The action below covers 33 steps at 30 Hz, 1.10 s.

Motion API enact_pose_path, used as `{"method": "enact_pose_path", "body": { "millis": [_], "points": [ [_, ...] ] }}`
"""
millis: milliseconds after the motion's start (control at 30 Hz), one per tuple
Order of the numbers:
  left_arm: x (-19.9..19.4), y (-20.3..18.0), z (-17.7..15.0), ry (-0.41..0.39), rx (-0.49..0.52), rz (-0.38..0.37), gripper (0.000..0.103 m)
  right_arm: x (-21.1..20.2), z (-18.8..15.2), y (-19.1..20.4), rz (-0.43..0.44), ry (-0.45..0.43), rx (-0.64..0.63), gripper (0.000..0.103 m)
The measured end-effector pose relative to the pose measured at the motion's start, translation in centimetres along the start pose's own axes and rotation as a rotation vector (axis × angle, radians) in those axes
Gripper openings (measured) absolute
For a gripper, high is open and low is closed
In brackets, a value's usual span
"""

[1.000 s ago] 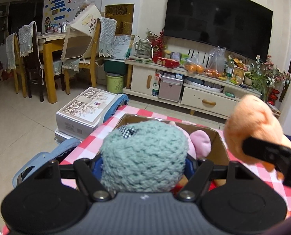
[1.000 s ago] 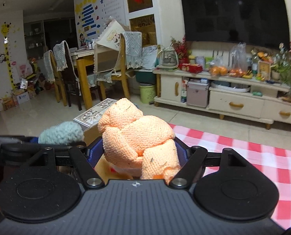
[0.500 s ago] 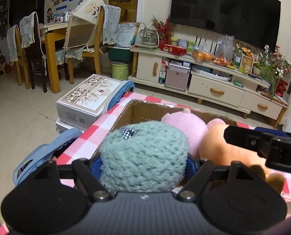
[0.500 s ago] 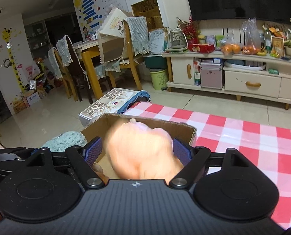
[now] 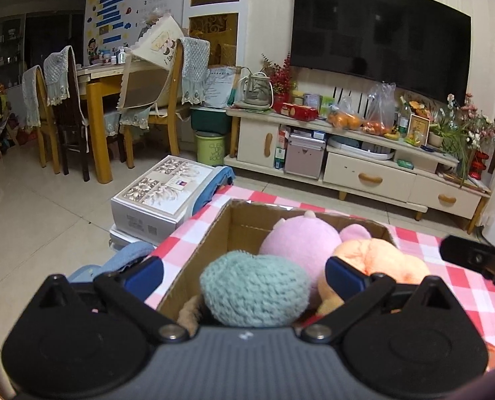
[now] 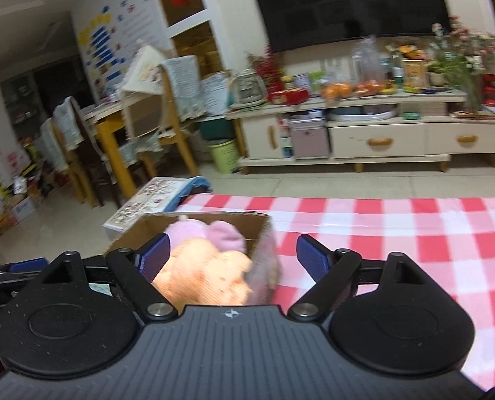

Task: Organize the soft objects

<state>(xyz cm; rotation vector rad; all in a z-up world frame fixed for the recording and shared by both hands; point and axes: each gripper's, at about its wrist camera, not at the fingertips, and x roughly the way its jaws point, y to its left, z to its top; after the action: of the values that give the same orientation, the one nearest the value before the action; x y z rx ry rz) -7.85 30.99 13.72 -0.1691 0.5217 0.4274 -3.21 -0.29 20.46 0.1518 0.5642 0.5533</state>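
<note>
Soft toys: three show inside the cardboard box [image 5: 237,225], which sits on the near left part of the red-checked tablecloth [image 6: 397,220].
Teal knitted toy [image 5: 254,291]: nearest of the lot, lying at the near end of the box, between the spread fingers of the left gripper [image 5: 244,275] with a gap on each side, so it looks let go.
Pink plush [image 5: 301,238]: tucked at the far end of the box, touching the teal one and the orange one.
Orange plush [image 5: 377,260]: on the right side of the box, pressed against the pink one; from the right wrist it reads as a blurred orange lump [image 6: 204,273] just below the pink.
Left gripper: wide apart, holding nothing, hanging over the near rim of the box.
Right gripper [image 6: 232,256]: fingers splayed and empty, sitting a touch right of the box's right wall; that view is smeared, so fine detail is lost. Its black tip also pokes in at the right edge of the left wrist view.
Something brown: a fuzzy scrap shows under the teal toy at the near rim, can't tell what it is.
Done so far: by the look of it, three soft things are boxed and both tongs are released.
Left to do: no other soft toy shows on the visible cloth, so this could be close to finished, though much of the table is out of frame.
Watch for: the pile rides high at the rim, and a nudge on the way out might tip one over.
</note>
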Motion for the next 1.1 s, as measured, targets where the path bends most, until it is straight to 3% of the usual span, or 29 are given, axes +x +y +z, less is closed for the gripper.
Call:
{"method": "enact_pose_path", "body": {
  "millis": [133, 600, 1100],
  "points": [
    [-1.7, -0.5, -0.8, -0.006, 0.024, 0.006, 0.102, -2.0, -1.1, -0.5, -0.082, -0.026, -0.004, 0.103],
    [-8.9, -1.6, -5.1, 0.005, 0.068, -0.013, 0.102, -9.1, -5.4, -0.3, -0.158, 0.028, -0.061, 0.103],
    [-15.5, -2.5, -8.2, -0.042, 0.128, -0.028, 0.102, -16.4, -8.1, 0.5, -0.159, 0.014, -0.090, 0.103]
  ]
}}
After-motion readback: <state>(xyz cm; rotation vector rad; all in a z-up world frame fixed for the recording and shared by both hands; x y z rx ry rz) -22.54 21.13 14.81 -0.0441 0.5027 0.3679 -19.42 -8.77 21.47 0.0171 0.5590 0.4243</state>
